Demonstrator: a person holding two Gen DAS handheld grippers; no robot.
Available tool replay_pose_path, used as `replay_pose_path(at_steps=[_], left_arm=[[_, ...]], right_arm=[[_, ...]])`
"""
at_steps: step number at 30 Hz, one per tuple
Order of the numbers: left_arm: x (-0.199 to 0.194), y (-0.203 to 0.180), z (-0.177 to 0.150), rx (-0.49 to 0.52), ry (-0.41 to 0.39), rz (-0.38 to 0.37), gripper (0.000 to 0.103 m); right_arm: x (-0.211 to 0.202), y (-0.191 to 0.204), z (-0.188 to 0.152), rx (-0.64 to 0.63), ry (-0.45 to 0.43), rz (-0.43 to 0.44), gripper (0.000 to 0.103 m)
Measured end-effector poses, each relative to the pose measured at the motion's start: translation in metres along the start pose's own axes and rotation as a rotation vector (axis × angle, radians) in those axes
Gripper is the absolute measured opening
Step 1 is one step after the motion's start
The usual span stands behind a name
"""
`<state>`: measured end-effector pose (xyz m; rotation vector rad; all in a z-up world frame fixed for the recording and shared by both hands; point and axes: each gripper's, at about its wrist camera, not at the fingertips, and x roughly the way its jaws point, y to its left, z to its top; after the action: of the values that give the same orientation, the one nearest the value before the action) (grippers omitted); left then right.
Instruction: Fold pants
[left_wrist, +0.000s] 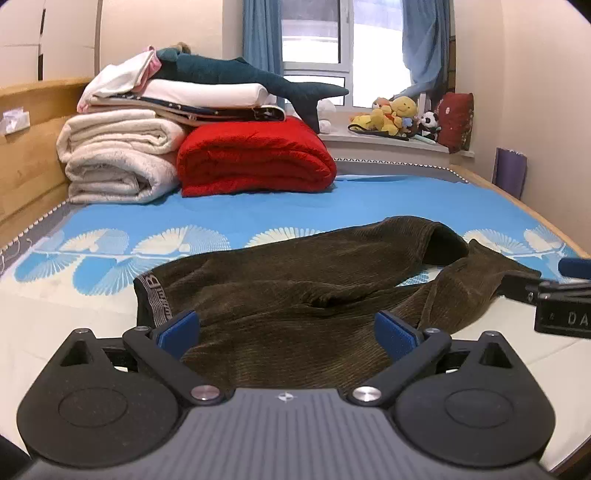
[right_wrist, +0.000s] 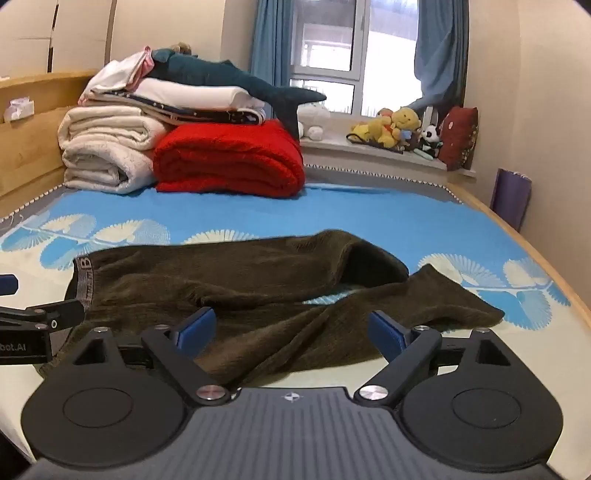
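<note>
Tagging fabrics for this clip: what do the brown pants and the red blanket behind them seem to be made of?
Brown pants: likely corduroy or a similar ribbed, soft-napped cloth; fine parallel ridges show along the near leg, matte finish, with a grey lettered elastic waistband.
Red blanket: looks like thick plush fleece; the surface is fuzzy and the folds are rounded and bulky. The exact fibre of either cannot be told.

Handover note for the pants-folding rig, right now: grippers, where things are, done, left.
Left hand-held gripper: open, empty, over the waist end of the pants.
Right hand-held gripper: open, empty, over the leg end.
Pants: dark brown, spread unfolded on the blue bed cover, waistband on the left, the two legs splayed apart to the right.
Stacked blankets, including the red blanket, sit at the far end, clear of the work.
Done: nothing folded yet.
Left: bring the legs together, then fold.
</note>
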<state>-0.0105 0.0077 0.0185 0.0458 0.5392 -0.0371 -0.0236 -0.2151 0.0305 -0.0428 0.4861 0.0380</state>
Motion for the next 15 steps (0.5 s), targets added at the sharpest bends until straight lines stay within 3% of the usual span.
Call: replay_pose_path(at_steps=[15], left_arm=[[0.0013, -0.0023, -0.0068, -0.006, 0.019, -0.005, 0.102]], right_arm=[[0.0012, 0.0073, 0.0011, 0.001, -0.021, 0.012, 0.091]])
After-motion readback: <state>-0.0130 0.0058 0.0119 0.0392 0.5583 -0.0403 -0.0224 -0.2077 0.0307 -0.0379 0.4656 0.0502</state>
